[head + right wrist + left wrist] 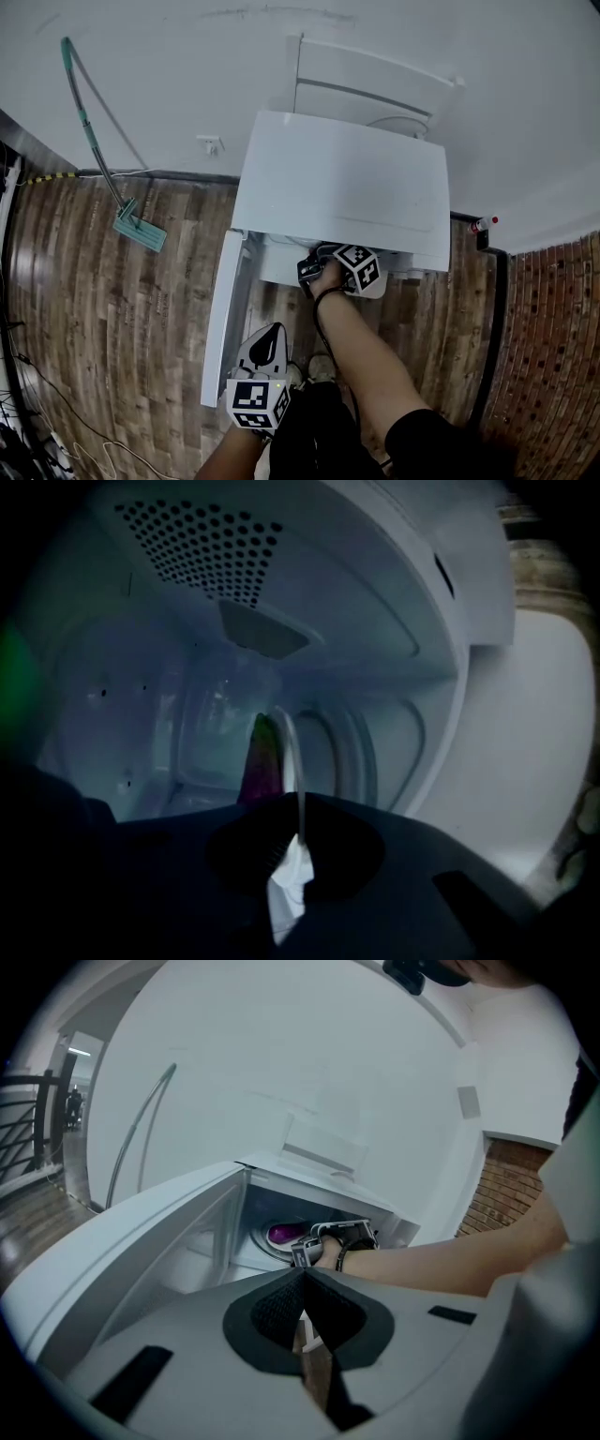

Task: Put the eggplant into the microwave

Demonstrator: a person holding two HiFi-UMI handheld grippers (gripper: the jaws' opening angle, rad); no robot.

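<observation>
The white microwave stands with its door swung open to the left. My right gripper reaches into the cavity, its tips hidden under the top in the head view. Inside, its jaws are shut on the thin rim of a white plate. The purple eggplant with a green end lies on that plate. From the left gripper view the eggplant shows on the round plate, just beyond the right gripper. My left gripper hangs low beside the door, shut and empty.
A mop leans on the wall at the left, near a wall socket. A white panel stands behind the microwave. A brick wall rises on the right. Cables trail over the wooden floor at the lower left.
</observation>
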